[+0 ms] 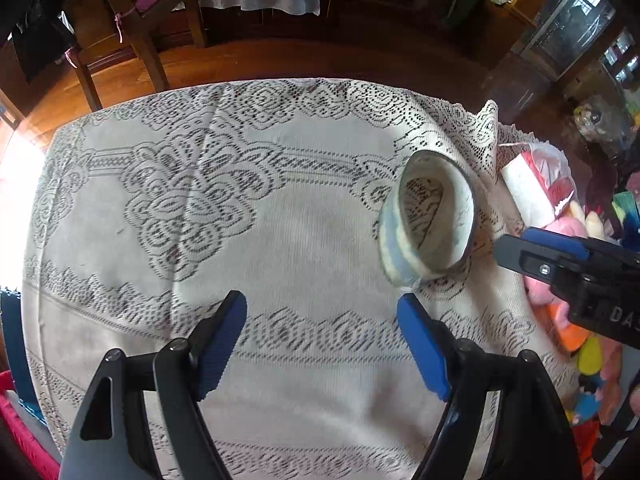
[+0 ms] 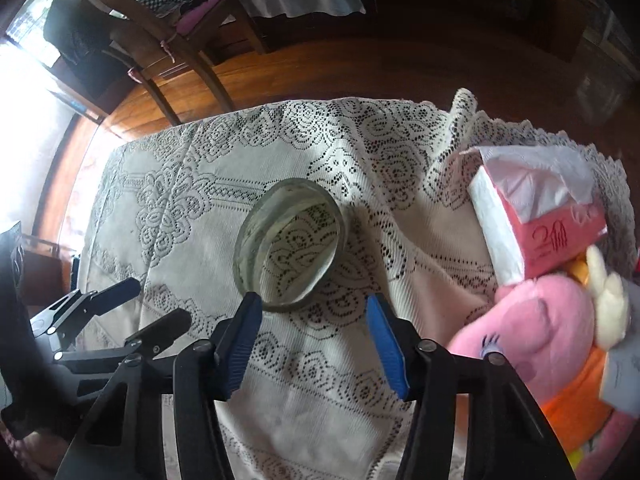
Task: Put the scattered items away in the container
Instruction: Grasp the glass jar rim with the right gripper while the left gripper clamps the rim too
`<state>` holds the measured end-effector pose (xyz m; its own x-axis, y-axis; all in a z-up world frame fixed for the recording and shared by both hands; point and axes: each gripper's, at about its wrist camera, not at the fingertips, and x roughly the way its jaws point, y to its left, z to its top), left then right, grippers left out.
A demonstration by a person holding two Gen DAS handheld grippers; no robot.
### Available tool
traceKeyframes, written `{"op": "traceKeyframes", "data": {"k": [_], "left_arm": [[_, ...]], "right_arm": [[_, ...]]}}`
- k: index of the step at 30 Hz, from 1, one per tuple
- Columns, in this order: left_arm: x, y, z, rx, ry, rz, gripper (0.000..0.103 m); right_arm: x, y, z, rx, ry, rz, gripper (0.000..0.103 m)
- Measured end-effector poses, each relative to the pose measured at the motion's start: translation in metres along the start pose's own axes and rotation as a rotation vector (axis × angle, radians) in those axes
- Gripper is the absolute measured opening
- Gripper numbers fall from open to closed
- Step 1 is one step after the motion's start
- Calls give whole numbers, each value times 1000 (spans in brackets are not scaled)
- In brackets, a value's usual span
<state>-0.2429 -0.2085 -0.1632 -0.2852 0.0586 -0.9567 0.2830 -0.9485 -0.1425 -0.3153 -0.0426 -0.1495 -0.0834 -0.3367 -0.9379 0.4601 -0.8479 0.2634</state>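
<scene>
Left fingers: the left gripper (image 1: 322,340) has its blue-padded fingers (image 1: 222,344) spread wide, holding nothing, over the bare lace.
Right fingers: the right gripper (image 2: 314,346) is also spread wide and empty; its left fingertip lies just beside the near rim of the jar in the right wrist view.
Container: a round clear glass jar (image 2: 290,246) stands open-mouthed on the bench, at 12 o'clock from the right gripper; the lace pattern shows through its base. In the left wrist view it sits at 2 o'clock, with the right gripper's fingers just beside it at 3 o'clock.
Bench: a bench covered in a cream lace tablecloth (image 2: 208,184).
Scattered items: a pink plush toy with an orange body (image 2: 548,336) lies at 3 o'clock from the right gripper, at the bench's right edge; a pink-and-white soft tissue pack (image 2: 536,224) lies just behind it at 2 o'clock, touching it.
Background: a brown wooden chair (image 2: 168,52) stands on the wooden floor beyond the bench at 11 o'clock.
</scene>
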Motion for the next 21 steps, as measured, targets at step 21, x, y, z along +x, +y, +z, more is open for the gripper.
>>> {"op": "traceKeyframes", "data": {"k": [21], "left_arm": [[64,-35,20,-71,46,2,46]], "right_arm": [[76,-10,54,-163,89,48,30]]}}
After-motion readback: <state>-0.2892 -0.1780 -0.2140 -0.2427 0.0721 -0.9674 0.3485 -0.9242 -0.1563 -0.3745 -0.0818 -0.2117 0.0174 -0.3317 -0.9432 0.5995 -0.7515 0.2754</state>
